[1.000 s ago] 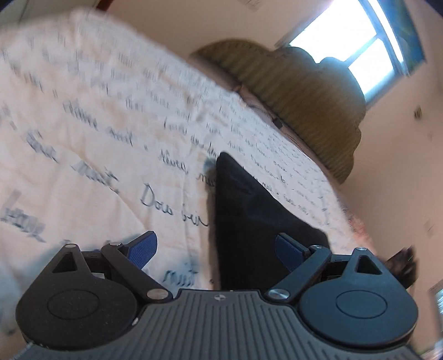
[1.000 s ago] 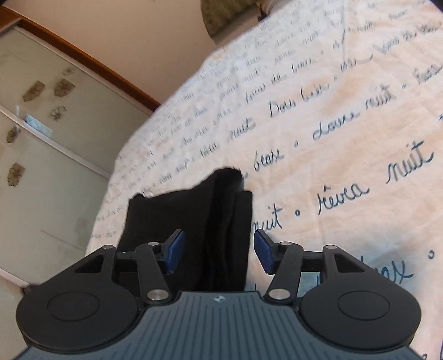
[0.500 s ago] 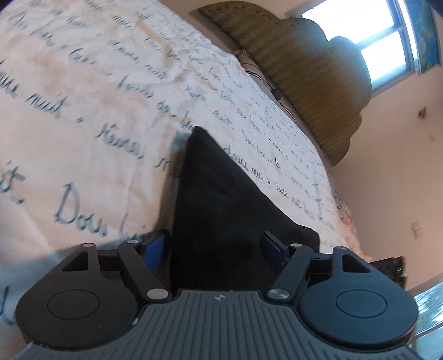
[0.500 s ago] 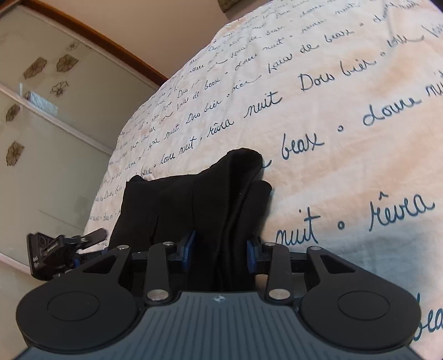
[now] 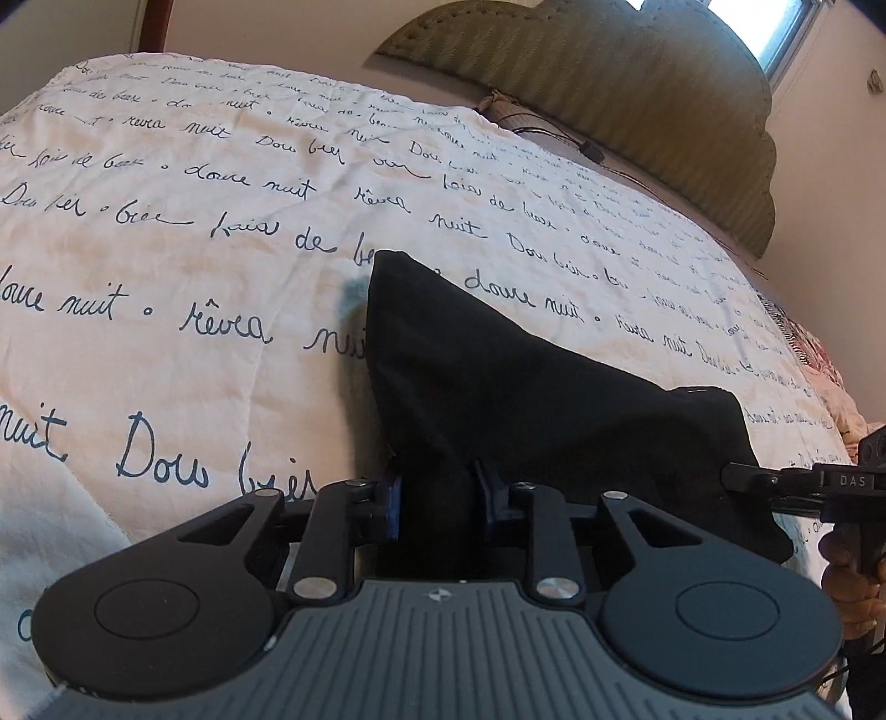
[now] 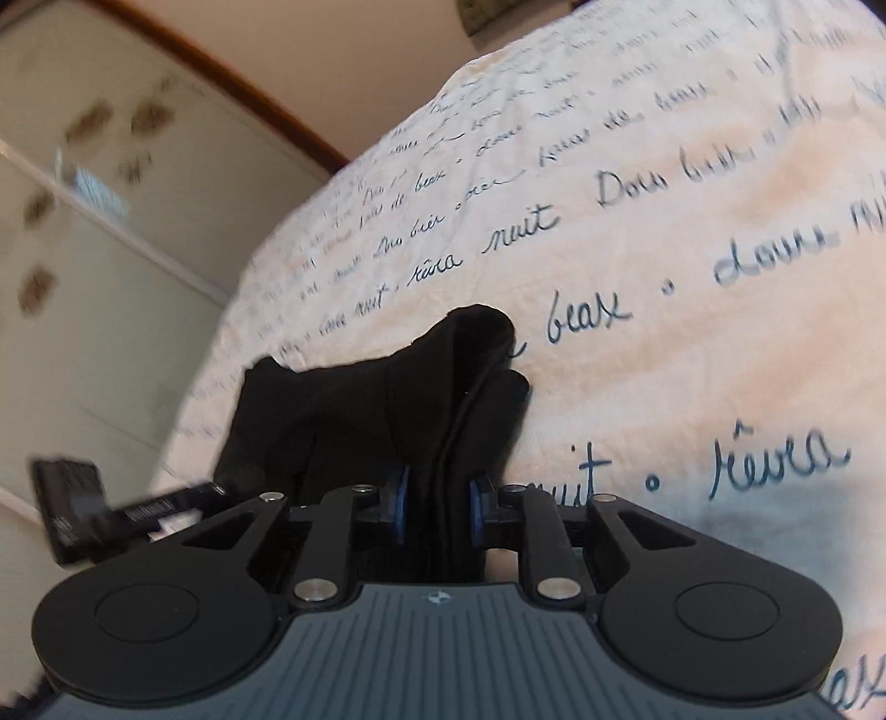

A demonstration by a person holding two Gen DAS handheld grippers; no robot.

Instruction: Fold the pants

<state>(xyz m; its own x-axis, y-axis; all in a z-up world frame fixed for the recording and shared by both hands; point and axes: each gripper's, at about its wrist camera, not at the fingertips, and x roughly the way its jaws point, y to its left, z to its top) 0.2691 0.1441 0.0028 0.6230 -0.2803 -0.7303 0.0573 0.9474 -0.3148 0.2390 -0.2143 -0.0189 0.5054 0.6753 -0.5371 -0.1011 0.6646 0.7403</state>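
Observation:
Black folded pants [image 5: 526, 387] lie on a cream bedspread [image 5: 194, 249] printed with blue script. In the left wrist view my left gripper [image 5: 440, 498] sits at the near edge of the pants. Its jaws are closing, and the dark cloth fills the gap between the blue pads [image 5: 393, 504]. In the right wrist view the pants [image 6: 360, 404] show a stacked, layered edge that bunches up to a peak. My right gripper [image 6: 437, 504] is at that edge, its jaws closing with the layers pinched between the pads [image 6: 476, 509].
A padded olive headboard [image 5: 609, 94] and a bright window [image 5: 786, 27] stand beyond the bed. Pale sliding wardrobe doors [image 6: 83, 249] run along the bed's far side. A person's hand [image 5: 847, 587] shows at the right edge. Bedspread [image 6: 692, 332] spreads wide around the pants.
Both grippers' jaws have narrowed from wide apart onto the black cloth. The left gripper slid in over the near edge of the pants. Under the right gripper the layered edge has bunched up.

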